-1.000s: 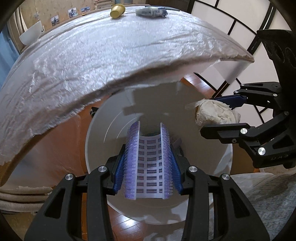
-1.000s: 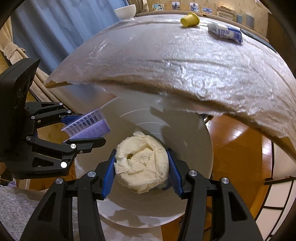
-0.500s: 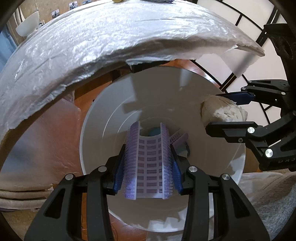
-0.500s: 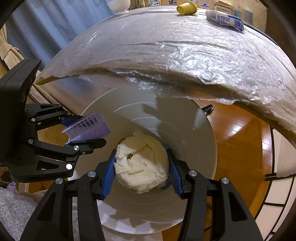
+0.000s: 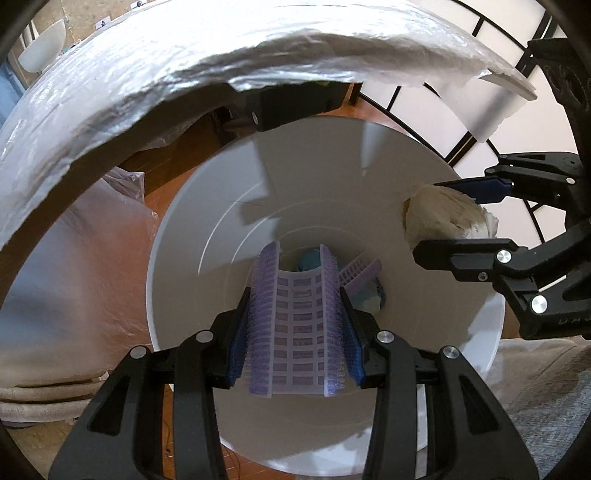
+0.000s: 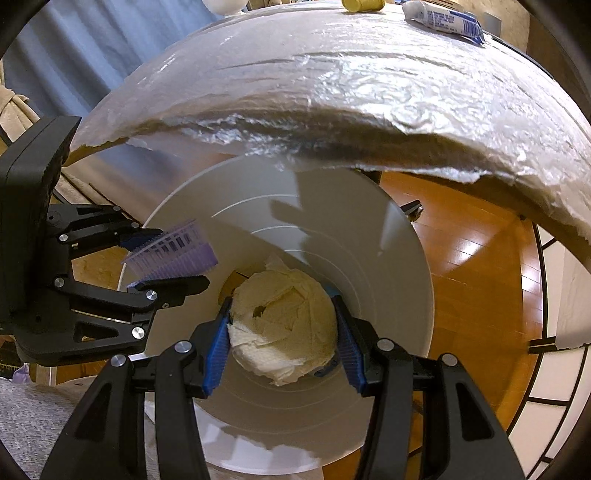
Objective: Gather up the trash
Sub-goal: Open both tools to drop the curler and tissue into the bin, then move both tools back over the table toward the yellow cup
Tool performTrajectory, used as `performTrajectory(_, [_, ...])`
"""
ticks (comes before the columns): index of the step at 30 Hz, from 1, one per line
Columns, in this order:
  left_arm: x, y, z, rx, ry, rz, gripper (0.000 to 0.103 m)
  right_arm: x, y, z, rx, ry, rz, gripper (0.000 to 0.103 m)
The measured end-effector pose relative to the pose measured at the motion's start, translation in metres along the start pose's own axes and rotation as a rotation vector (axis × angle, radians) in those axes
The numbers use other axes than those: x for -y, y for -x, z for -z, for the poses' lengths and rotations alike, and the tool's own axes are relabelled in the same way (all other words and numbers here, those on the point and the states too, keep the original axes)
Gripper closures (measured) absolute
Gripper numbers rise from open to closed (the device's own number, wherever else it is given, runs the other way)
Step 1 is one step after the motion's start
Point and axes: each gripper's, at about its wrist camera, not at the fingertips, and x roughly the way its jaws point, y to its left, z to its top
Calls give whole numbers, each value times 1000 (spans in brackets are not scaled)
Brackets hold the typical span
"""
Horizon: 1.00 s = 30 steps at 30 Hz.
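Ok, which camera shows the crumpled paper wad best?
The right wrist view: the paper wad fills the centre, clamped in the right gripper above the white bin. The left wrist view shows it only side-on at the right edge, partly hidden by the fingers.

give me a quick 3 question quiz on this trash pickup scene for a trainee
1. What does the left gripper hold?
2. True or false: the crumpled paper wad already lies loose in the white bin.
3. Which stands on the foil-covered table? A) a yellow cup B) a red mug C) a green bottle

Key
1. A purple plastic grid piece, clamped between its blue pads.
2. False: the right gripper is shut on it, above the bin's opening.
3. A
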Motion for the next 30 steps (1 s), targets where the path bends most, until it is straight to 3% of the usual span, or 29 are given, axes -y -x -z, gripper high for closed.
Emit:
performTrajectory(1, [0, 0, 1, 2, -4, 0, 56, 1, -1, 0, -2, -6, 8, 51])
performTrajectory(3, [1, 0, 0, 1, -14, -42, 22, 5, -2, 1, -11, -26, 20, 40])
performTrajectory(5, [3, 4, 1, 22, -25, -61, 21, 9, 0, 4, -6, -44, 30, 29])
performTrajectory(9, [0, 19, 4, 34, -8, -67, 21, 14, 19, 5, 20, -56, 19, 29])
performTrajectory(11, [-1, 38, 5, 68, -6, -39, 21, 13, 45, 4, 76, -49, -17, 28])
performTrajectory(13, [0, 74, 3, 151, -31, 38, 21, 10, 75, 1, 156, -23, -34, 19])
performTrajectory(14, [1, 92, 2, 197, -48, 77, 16, 9, 90, -2, 201, -5, -26, 12])
performTrajectory(16, [-1, 122, -3, 285, -58, 124, 4, 8, 116, -13, 297, 25, 26, 7])
performTrajectory(19, [-17, 161, -28, 443, -10, 113, 2, 19, 132, -36, 381, 11, 118, 4])
performTrajectory(24, [-59, 163, -79, 463, 137, 42, 2, 59, 124, -82, 412, -50, 218, 4])
performTrajectory(30, [-73, 136, -142, 448, 115, 10, 2, 97, 102, -136, 369, -81, 223, 4])
